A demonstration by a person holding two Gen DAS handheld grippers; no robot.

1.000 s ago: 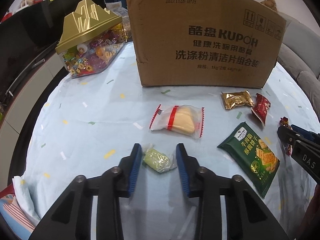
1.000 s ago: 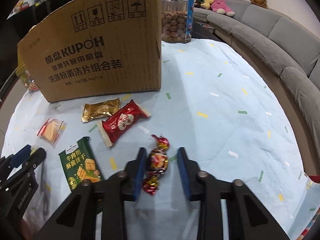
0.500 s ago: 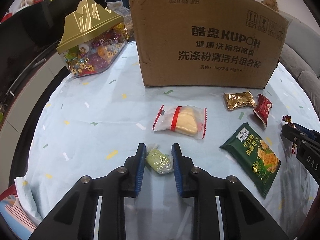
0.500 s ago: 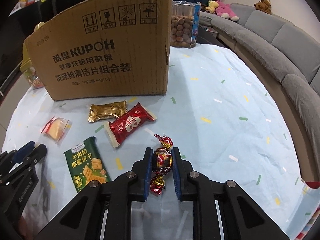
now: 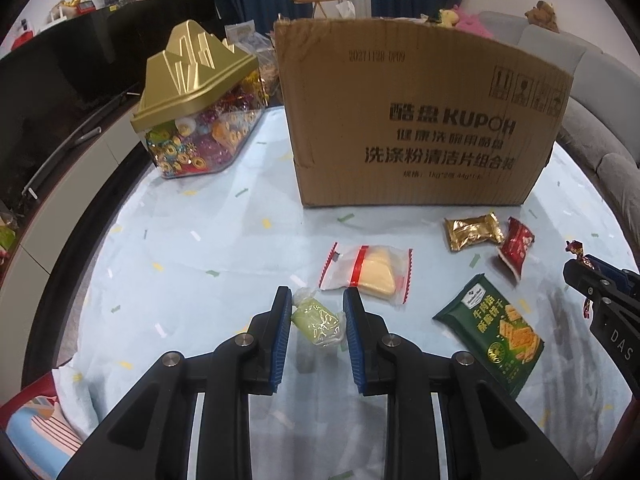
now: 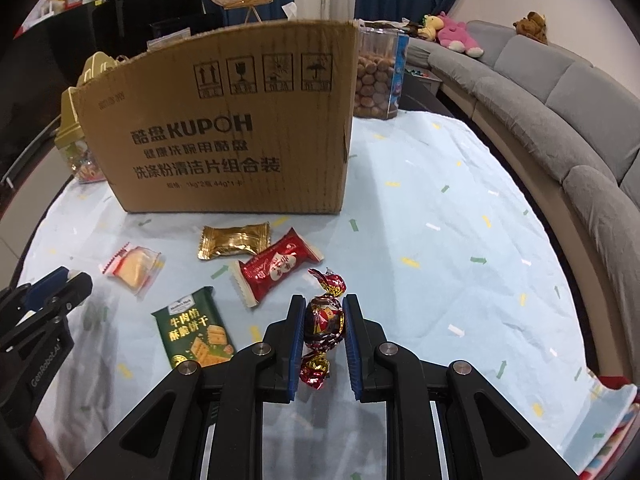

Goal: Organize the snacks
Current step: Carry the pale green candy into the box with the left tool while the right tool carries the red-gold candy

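Observation:
My left gripper (image 5: 316, 314) is shut on a pale green wrapped candy (image 5: 318, 320) just above the light blue tablecloth. My right gripper (image 6: 324, 322) is shut on a dark red foil candy (image 6: 324, 322) with twisted ends, lifted a little off the cloth. A tall cardboard box (image 5: 416, 120) stands behind both. Loose on the cloth lie a clear packet with a yellow cake (image 5: 368, 272), a gold packet (image 5: 472, 230), a red packet (image 5: 516, 246) and a green cracker pack (image 5: 496, 328). The right gripper shows at the right edge of the left wrist view (image 5: 600, 284).
A clear candy jar with a gold lid (image 5: 196, 108) stands left of the box. A tub of brown balls (image 6: 378, 76) stands behind the box's right corner. A grey sofa (image 6: 560, 120) curves round the right side. The table edge (image 5: 60, 272) runs close on the left.
Both grippers closed from open onto their candies. The right gripper then rose a little with the red foil candy; the left one stayed in place.

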